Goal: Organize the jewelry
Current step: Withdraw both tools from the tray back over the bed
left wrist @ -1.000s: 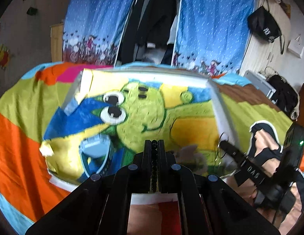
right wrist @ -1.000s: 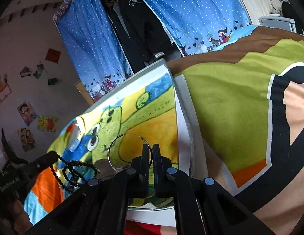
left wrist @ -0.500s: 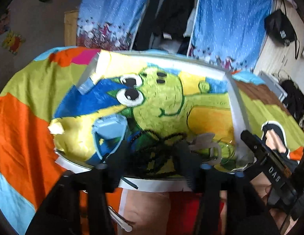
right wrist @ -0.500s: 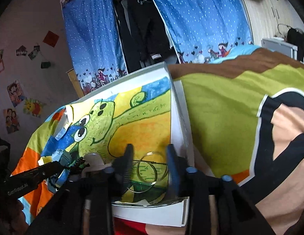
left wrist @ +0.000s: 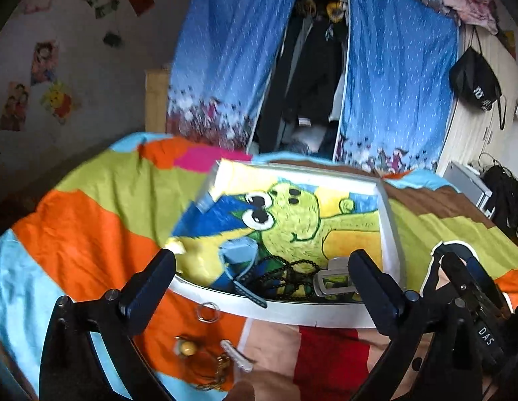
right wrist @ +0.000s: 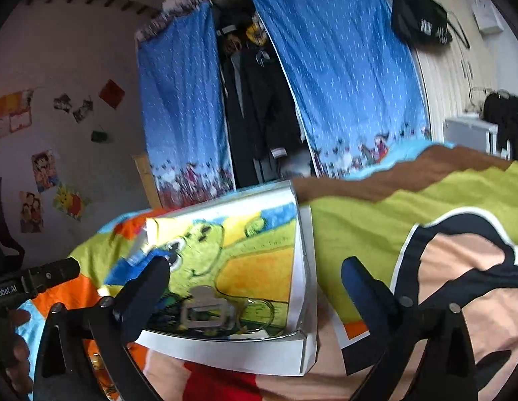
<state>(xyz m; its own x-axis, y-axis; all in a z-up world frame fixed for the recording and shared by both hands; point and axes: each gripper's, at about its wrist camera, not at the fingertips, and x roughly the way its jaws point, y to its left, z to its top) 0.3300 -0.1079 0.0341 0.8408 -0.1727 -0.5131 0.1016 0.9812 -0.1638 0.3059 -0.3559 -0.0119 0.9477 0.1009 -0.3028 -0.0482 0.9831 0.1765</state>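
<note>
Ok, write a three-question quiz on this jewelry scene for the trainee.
1. True or false: the black bead necklace lies inside the white box.
2. Which piece lies on the bedspread, outside the box? A) silver rings B) silver buckle C) blue watch
3. Fill in: nothing is between the fingers of the left gripper or the right gripper; both jaws are ____.

Key: 1 true; 2 A; 3 opening

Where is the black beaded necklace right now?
In the left wrist view, the black beaded necklace lies inside the white painted tray, near its front edge, between a blue watch and a grey buckle.
</note>
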